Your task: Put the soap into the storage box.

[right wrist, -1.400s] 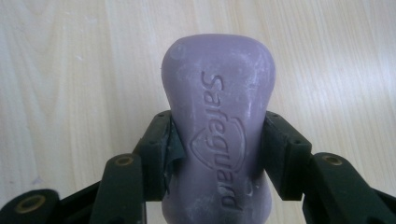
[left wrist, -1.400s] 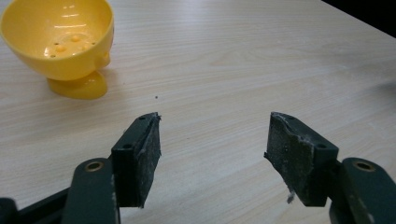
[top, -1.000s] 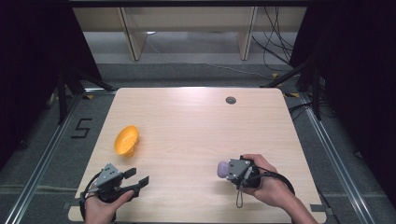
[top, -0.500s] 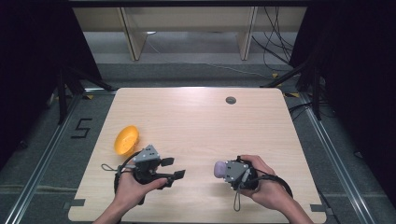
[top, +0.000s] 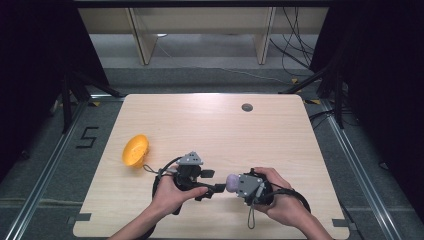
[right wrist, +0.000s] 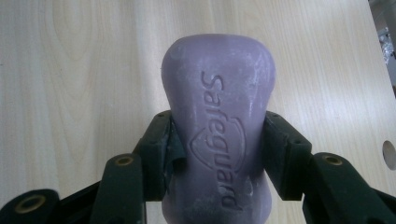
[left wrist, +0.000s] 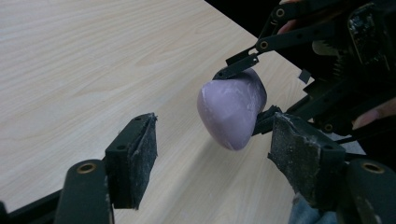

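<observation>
High view: right claw clamped on purple soap; left claw just opening, jaws apart, facing soap.

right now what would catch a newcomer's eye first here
The purple soap bar, clamped in the right gripper near the table's front edge. The left gripper faces it with jaws that have just been opening, the bar not yet between them. An orange bowl lies at the table's left.
</observation>
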The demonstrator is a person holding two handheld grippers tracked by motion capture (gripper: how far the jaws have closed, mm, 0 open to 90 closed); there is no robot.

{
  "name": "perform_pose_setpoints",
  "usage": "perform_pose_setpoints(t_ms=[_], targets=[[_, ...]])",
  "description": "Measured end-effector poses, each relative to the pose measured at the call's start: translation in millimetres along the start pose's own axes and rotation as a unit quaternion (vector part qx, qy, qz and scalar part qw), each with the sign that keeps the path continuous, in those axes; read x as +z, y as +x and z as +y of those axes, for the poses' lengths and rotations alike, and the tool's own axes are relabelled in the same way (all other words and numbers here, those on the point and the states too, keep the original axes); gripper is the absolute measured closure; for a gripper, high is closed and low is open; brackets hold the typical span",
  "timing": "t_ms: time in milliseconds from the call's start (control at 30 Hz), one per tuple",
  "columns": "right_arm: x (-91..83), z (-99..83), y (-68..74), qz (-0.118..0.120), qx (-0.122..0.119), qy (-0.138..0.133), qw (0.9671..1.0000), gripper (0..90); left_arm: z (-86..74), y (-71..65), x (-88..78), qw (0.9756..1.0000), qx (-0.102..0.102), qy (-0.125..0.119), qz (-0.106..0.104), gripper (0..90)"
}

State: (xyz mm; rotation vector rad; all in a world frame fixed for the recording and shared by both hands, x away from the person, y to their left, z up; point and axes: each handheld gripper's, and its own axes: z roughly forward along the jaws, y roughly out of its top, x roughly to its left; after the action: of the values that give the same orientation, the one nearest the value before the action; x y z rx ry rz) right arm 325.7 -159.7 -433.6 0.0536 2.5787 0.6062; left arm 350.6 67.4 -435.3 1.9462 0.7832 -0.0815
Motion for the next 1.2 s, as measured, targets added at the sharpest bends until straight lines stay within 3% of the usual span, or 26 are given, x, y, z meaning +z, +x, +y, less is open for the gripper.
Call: perform_pose_setpoints(t_ms=[33, 67, 167, 233, 267, 333, 567, 600, 633, 800, 867, 1033, 1200], targets=[[-1.8, 0.1, 2.2, 0.0, 0.022, 0.002, 0.9998, 50.0, 0.8, -0.4, 1.8, 1.0, -0.008, -0.002, 0.002, 31.2], [-2.3, 0.2, 2.2, 0.001, 0.024, 0.003, 0.9997, 50.0, 2.3, 0.4, 3.5, 1.0, -0.009, -0.001, 0.001, 31.3], [-2.4, 0.4, 2.6, 0.001, 0.024, 0.001, 0.9997, 50.0, 3.5, 0.0, 5.7, 0.9999, -0.015, -0.001, -0.004, 31.3], [-2.0, 0.8, 0.5, -0.006, 0.004, -0.001, 1.0, 50.0, 4.0, -1.2, 7.3, 0.9998, -0.02, -0.002, -0.009, 31.3], [-3.2, 0.8, 2.5, -0.007, 0.02, 0.005, 0.9998, 50.0, 4.3, -2.5, 8.6, 0.9997, -0.022, 0.0, -0.011, 31.3], [-3.3, 1.1, 3.2, -0.006, 0.023, 0.003, 0.9997, 50.0, 4.3, -3.6, 9.7, 0.9996, -0.025, 0.001, -0.009, 31.3], [-2.2, 4.3, 3.0, -0.003, 0.017, 0.002, 0.9998, 50.0, 7.2, -1.8, 14.8, 0.9993, -0.03, 0.01, -0.019, 31.4], [-0.3, 5.2, 1.1, 0.002, -0.005, -0.008, 0.9999, 50.0, 7.3, -0.2, 18.3, 0.9988, -0.037, 0.015, -0.027, 31.4], [-1.3, 4.9, 3.5, 0.0, 0.015, -0.001, 0.9999, 50.0, 7.3, -0.2, 18.3, 0.9988, -0.037, 0.015, -0.027, 31.5], [-2.7, 4.2, 4.0, -0.008, 0.018, 0.001, 0.9998, 50.0, 7.7, -0.1, 27.3, 0.9978, -0.051, 0.023, -0.035, 32.3], [-3.2, 4.3, 3.6, -0.001, 0.025, 0.004, 0.9997, 50.0, 8.3, 0.4, 29.4, 0.9977, -0.052, 0.024, -0.037, 32.4], [-3.2, 4.8, 4.3, -0.005, 0.024, 0.002, 0.9997, 50.0, 10.1, 2.5, 34.7, 0.9964, -0.064, 0.025, -0.049, 33.8], [-3.7, 5.1, 4.0, -0.01, 0.015, -0.003, 0.9998, 50.0, 9.6, 3.0, 38.7, 0.9955, -0.078, 0.03, -0.044, 35.4]])
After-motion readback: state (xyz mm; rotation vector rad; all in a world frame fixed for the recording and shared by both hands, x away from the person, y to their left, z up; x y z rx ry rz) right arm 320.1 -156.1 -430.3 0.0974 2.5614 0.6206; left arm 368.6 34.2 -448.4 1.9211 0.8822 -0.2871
